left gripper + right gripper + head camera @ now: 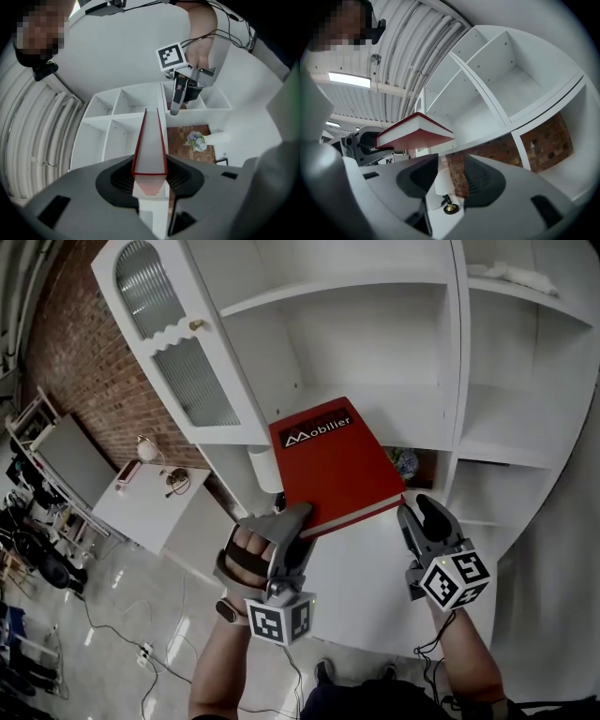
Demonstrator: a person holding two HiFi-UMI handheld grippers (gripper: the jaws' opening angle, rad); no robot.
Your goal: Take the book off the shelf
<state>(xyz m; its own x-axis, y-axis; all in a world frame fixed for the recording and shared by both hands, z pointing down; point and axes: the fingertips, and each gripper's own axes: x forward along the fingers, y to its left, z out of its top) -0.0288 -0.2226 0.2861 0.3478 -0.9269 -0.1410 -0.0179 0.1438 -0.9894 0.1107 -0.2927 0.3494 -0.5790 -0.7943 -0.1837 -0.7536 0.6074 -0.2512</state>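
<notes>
You're gripping a red hardcover book (333, 465)
Your left gripper (300, 514) is clamping its white-paged corner; your right gripper (420, 514) is gaping, empty.

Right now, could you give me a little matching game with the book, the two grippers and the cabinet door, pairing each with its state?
Things:
1. red book
2. left gripper
3. right gripper
4. cabinet door

States:
A. swung open
B. shut on the book's edge
C. open, nothing between its jaws
D. held out in front of the shelves

Pairs: 1-D, 2-B, 3-C, 4-A
</notes>
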